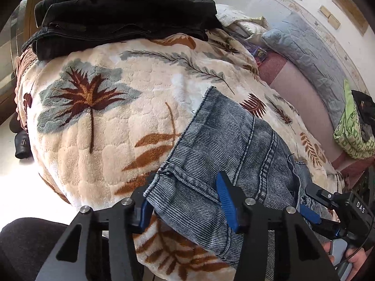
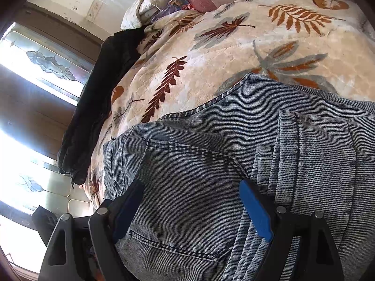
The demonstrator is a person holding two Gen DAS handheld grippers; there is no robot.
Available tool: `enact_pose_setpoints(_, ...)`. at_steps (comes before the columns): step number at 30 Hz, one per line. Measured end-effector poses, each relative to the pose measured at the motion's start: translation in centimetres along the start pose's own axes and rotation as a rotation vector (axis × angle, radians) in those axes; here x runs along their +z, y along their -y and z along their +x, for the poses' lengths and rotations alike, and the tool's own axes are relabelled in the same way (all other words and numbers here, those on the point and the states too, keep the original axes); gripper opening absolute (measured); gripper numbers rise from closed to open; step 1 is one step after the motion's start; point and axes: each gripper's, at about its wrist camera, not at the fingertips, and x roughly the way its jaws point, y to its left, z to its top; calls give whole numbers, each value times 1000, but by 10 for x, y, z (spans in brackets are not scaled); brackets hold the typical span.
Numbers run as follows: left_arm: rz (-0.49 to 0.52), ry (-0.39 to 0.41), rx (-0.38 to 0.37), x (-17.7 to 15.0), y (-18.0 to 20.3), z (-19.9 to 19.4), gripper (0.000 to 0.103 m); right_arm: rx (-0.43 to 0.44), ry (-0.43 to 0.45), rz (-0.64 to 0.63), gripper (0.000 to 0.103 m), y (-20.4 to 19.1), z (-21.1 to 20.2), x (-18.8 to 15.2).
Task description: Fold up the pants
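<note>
Your jeans (image 1: 225, 145) are faded blue-grey denim with a fine ribbed weave and heavy double-stitched seams, lying on a plush cream blanket (image 1: 98, 121) printed with rust, brown and grey leaves that covers the bed. Beyond the jeans on that blanket sits a folded pile of black garments (image 1: 121, 21), matte and thick, with a zipper line along one edge. Farther off, past the blanket's edge, lie a quilted pale blue pillow (image 1: 302, 46) and a crumpled green patterned cloth (image 1: 351, 131). Your left gripper (image 1: 185, 201) has its blue ridged pads about halfway apart, with the hemmed, folded edge of a jeans leg lying between the jaws; the near pad is tucked under the denim and the far pad stands on top of it, though you cannot tell whether they pinch it. Your right gripper (image 2: 189, 208) keeps its jaws wide, straddling the seat of the jeans just above the stitched back pocket (image 2: 187, 201); the smooth blue pads sit against the cloth on either side without squeezing it, near the bunched waistband folds.
</note>
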Motion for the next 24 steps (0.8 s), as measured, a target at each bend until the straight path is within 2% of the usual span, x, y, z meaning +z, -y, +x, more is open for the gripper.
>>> enact_pose_setpoints(6, 4, 1, -5, 0, -1, 1, 47, -32, -39, 32, 86, -4, -3, 7)
enact_pose_setpoints(9, 0, 0, -9, 0, -3, 1, 47, 3, -17, -12, 86, -18, -18, 9)
enact_pose_setpoints(11, -14, -5, -22, 2, -5, 0, 39, -9, -17, -25, 86, -22, -21, 8)
enact_pose_setpoints(12, -31, -9, -40, 4, -9, 0, 36, -17, -35, -20, 86, -19, -17, 8)
enact_pose_setpoints(13, -59, -16, -84, 7, -14, -1, 26, -33, -66, -6, 86, -14, -9, 6)
enact_pose_setpoints(14, -94, -29, -144, 11, -20, -1, 21, -46, -111, 19, 87, -5, 2, 3)
enact_pose_setpoints(16, -137, -34, -218, 17, -27, -5, 19, -10, -61, -5, 88, -1, 2, -1)
enact_pose_setpoints(24, -229, -95, -350, 23, -36, -1, 18, -25, -101, -7, 89, -4, 3, 1)
